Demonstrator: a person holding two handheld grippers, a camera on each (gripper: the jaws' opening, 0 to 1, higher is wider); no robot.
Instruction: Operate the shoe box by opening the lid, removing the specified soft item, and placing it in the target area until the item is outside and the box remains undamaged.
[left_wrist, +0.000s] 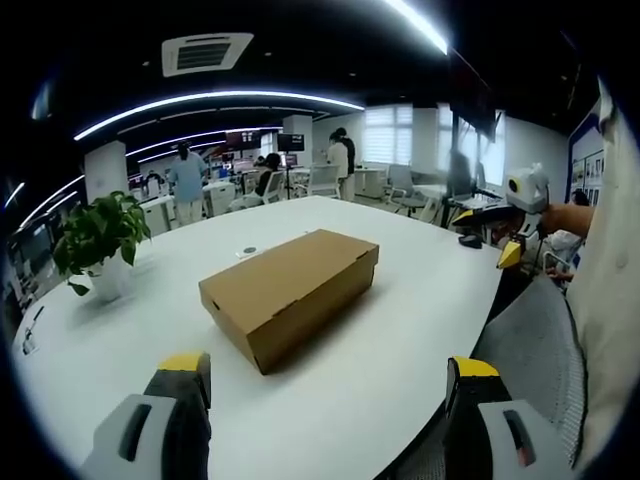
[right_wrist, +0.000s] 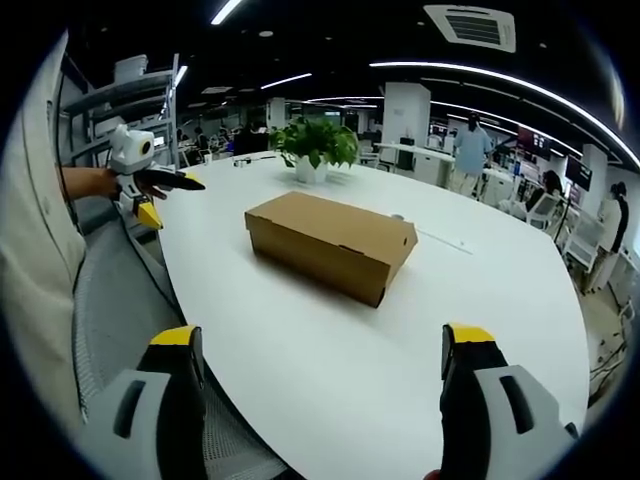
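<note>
In the left gripper view, a potted plant (left_wrist: 98, 238) stands at the far left of the white counter (left_wrist: 400, 330). The left hand-held gripper (left_wrist: 328, 380) rises from the bottom of that view with its jaws spread wide and nothing between them. The shoe box (left_wrist: 290, 292), plain brown cardboard, lies near the middle of the counter with its lid closed, well apart from the jaws. At the right edge of the same view the right hand-held gripper (left_wrist: 512, 250) comes in, held off the counter's edge beside the person's light sleeve (left_wrist: 610, 300).

In the right gripper view the order flips: the left hand-held gripper (right_wrist: 148, 210) shows at the left, the shoe box (right_wrist: 332, 243) sits centre with the plant (right_wrist: 315, 148) behind it, and the right hand-held gripper (right_wrist: 320, 378) stands wide and empty at the bottom.

The task looks to be at its very start: the approach to the box, lid not yet lifted. The next move probably calls for bringing one jaw pair to the lid's front edge and raising it gently, perhaps with the other steadying the base, so the cardboard does not crease.

The soft item is hidden inside the closed box. The target area cannot be made out. A small dark object (left_wrist: 249, 250) beyond the box is too small to identify.
</note>
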